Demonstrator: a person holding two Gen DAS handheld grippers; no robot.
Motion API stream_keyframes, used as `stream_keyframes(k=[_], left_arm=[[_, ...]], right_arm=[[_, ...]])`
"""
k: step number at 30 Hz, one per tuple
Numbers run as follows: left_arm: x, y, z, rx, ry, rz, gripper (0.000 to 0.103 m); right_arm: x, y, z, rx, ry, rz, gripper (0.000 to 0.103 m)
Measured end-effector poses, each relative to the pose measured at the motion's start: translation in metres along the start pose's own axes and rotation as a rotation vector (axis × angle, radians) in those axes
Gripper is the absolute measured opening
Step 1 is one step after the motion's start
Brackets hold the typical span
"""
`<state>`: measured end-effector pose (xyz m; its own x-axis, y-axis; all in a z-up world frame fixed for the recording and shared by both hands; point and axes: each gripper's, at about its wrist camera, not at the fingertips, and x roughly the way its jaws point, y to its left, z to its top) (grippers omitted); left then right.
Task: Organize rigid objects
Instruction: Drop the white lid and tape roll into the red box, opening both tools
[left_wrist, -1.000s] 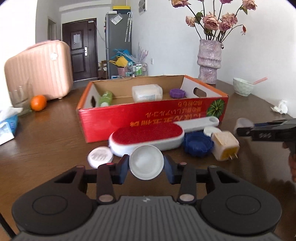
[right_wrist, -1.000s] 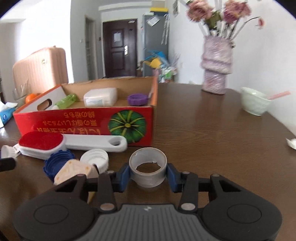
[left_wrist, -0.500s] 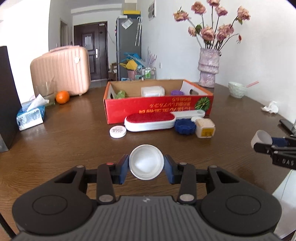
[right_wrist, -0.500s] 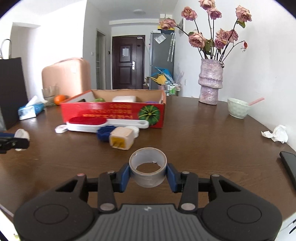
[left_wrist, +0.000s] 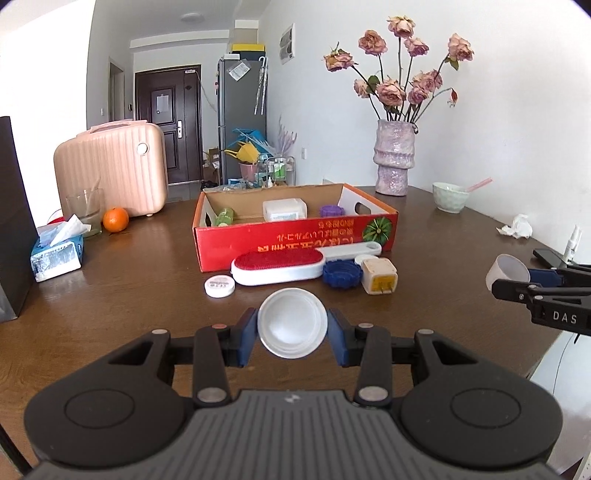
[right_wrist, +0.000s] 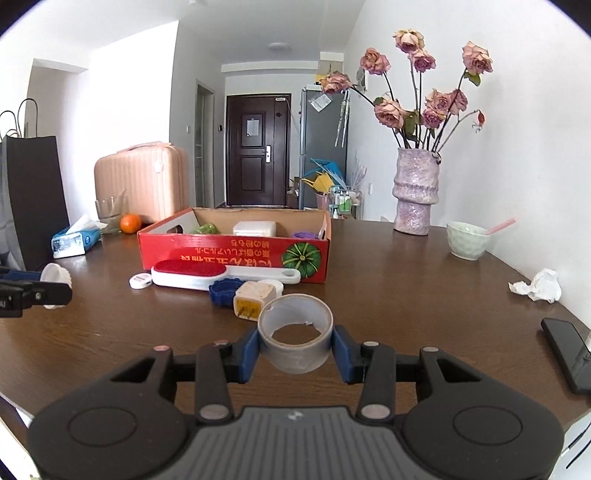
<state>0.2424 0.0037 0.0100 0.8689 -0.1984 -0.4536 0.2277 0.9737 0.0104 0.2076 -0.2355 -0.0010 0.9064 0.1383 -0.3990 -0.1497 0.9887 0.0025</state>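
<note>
My left gripper (left_wrist: 292, 334) is shut on a white round lid (left_wrist: 292, 323), held above the table's near side. My right gripper (right_wrist: 295, 345) is shut on a grey tape roll (right_wrist: 294, 338); it also shows in the left wrist view (left_wrist: 508, 271). A red cardboard box (left_wrist: 295, 236) stands mid-table, holding a green bottle (left_wrist: 224, 216), a white case (left_wrist: 284, 209) and a purple cap (left_wrist: 331, 211). In front of it lie a red lint brush (left_wrist: 280, 264), a small white tin (left_wrist: 219, 286), a blue cap (left_wrist: 341, 274), a white cap (right_wrist: 271, 285) and a cream plug adapter (left_wrist: 379, 275).
A tissue pack (left_wrist: 55, 251), a glass (left_wrist: 84, 210), an orange (left_wrist: 115, 219) and a pink case (left_wrist: 110, 170) are at the left. A vase (left_wrist: 393, 162), a bowl (left_wrist: 448, 196), crumpled paper (left_wrist: 517, 227) and a phone (right_wrist: 567, 352) are at the right. A black bag (right_wrist: 33, 195) stands far left.
Both grippers have pulled back and risen away from the box, each still holding its object. The box and the loose items now look farther off.
</note>
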Motion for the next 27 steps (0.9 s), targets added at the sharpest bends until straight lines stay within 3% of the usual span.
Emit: stream_keyframes(k=[4,9,14,18,23,27], left_arm=[[0.022,0.01,0.018,-0.002,-0.005,-0.033,0.041],[0.078,0.033,0.077,0.019,-0.01,-0.108,0.041],[0.177,0.06,0.143,0.02,0.095,-0.163,0.041],[0.263,0.073,0.181,0.003,0.194,-0.131,0.041],[0.351,0.085,0.193,0.004,0.311,-0.108,0.041],[0.387,0.095,0.192,0.003,0.363,-0.093,0.042]], right_arm=[[0.018,0.0,0.017,-0.013,-0.002,0.031,0.042],[0.068,-0.009,0.068,0.003,-0.014,0.132,0.042],[0.171,-0.012,0.133,-0.023,0.045,0.229,0.042],[0.269,-0.016,0.176,0.01,0.167,0.243,0.042],[0.37,-0.014,0.198,0.017,0.278,0.231,0.042],[0.425,-0.021,0.199,0.075,0.342,0.208,0.042]])
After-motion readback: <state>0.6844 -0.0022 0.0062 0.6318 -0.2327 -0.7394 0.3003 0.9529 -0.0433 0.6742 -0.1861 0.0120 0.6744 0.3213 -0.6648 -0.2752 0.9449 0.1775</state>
